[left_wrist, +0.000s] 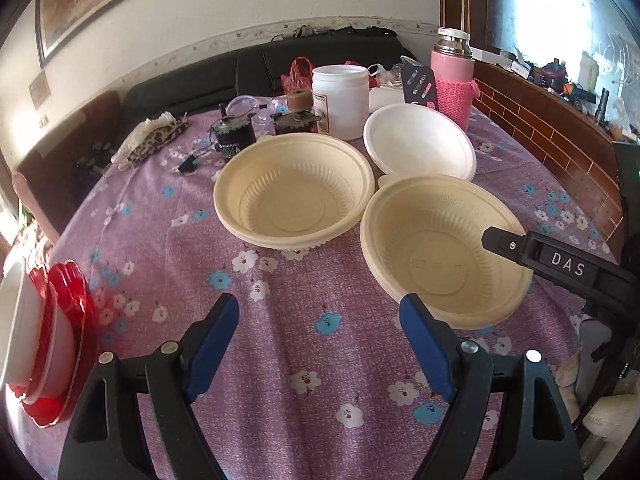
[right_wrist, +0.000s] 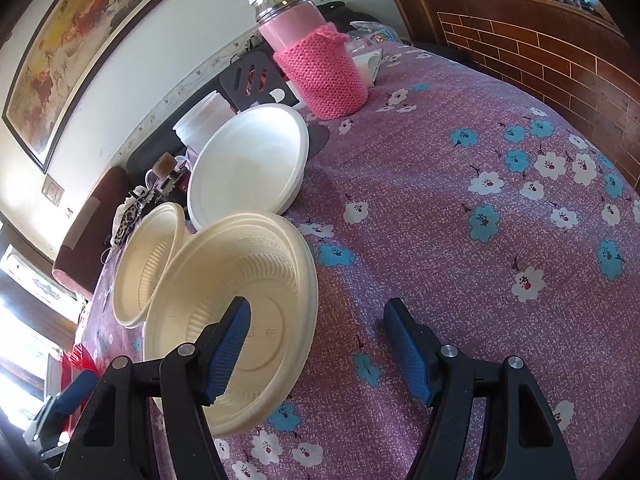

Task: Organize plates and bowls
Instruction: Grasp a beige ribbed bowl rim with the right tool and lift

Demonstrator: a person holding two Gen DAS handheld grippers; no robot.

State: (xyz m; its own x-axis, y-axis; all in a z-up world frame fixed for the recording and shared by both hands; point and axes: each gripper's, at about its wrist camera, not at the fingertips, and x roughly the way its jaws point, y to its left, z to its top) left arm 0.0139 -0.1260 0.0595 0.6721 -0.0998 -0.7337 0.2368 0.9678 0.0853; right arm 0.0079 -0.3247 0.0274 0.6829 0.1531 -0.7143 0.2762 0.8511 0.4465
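While the bowls sit on the flowered desk (left_wrist: 280,320), they lie as follows:
Near cream bowl (left_wrist: 444,252): desk's right side, just beside the far cream bowl (left_wrist: 292,192).
White bowl (left_wrist: 420,146): behind both, tilted.
Red plates (left_wrist: 68,320): left edge, a white dish stacked on them.
Right tool (right_wrist: 316,344): spread wide, straddling the near bowl's rim.
Left tool (left_wrist: 320,340): spread wide, holding nothing.
Pink flask (left_wrist: 452,76): far side.
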